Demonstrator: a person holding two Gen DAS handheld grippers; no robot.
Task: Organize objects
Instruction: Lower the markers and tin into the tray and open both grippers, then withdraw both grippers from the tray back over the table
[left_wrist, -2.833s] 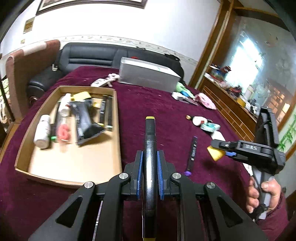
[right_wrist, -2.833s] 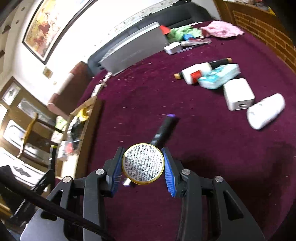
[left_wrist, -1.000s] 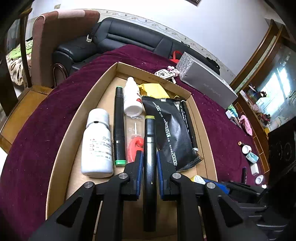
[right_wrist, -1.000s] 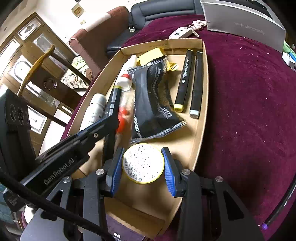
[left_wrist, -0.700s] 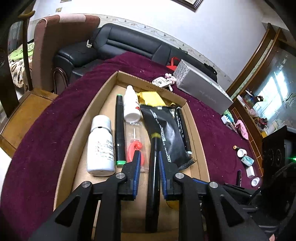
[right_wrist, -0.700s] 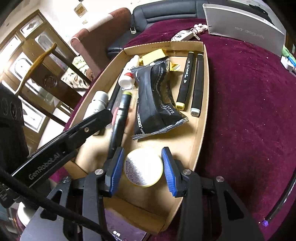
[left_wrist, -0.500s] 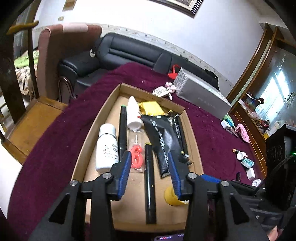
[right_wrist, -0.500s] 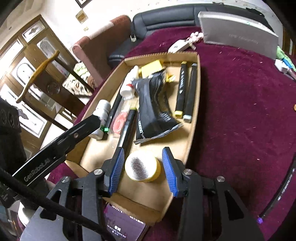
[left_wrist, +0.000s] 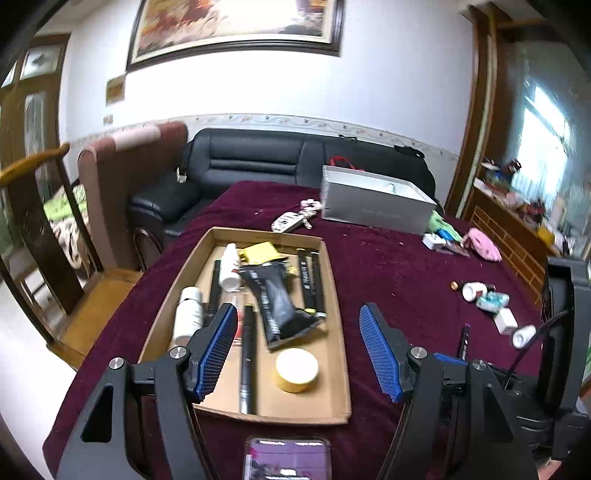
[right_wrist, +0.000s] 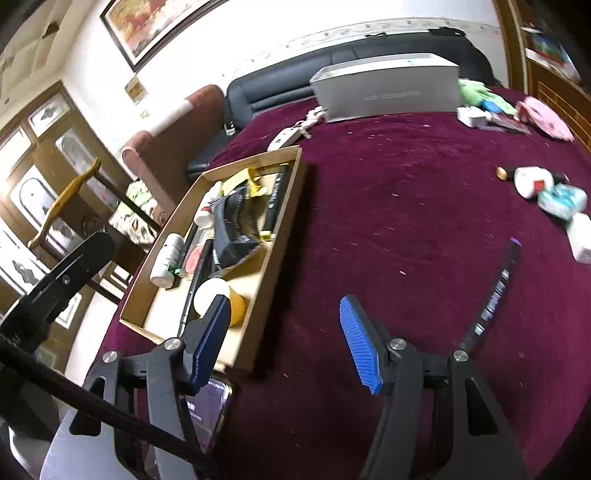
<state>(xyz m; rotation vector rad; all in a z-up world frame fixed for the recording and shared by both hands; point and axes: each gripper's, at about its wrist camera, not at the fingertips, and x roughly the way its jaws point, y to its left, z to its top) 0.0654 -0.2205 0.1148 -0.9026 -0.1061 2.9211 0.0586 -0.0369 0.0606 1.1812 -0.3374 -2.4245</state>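
We see a table under a maroon velvet cloth (left_wrist: 388, 280), and on it, toward the far edge, a long silver box (left_wrist: 373, 201). Nearer us lies a shallow cardboard tray (left_wrist: 338, 332) that holds most of the sorted things. In it a black foil pouch (left_wrist: 277, 295) lies slantwise across the middle, a white pill bottle (left_wrist: 188, 319) rests along the left wall, and a black marker (left_wrist: 246, 362) lies lengthwise near the front beside a round yellow tin (left_wrist: 297, 369), which sits flat on the tray floor near the front right corner. Two more black markers (left_wrist: 309, 280) lie side by side along the right wall.

Our left gripper (left_wrist: 297, 352) hangs above the tray's front, its blue-padded jaws opening wide with nothing between them. Our right gripper (right_wrist: 284, 341) is over the cloth just right of the tray, jaws likewise opening and empty.

Out on the cloth to the right, a dark pen with a purple tip (right_wrist: 495, 291) lies alone, and further right are a white adapter block (left_wrist: 505, 320) and a small white bottle (left_wrist: 523, 335). A phone (left_wrist: 286, 459) lies just before the tray's front edge.
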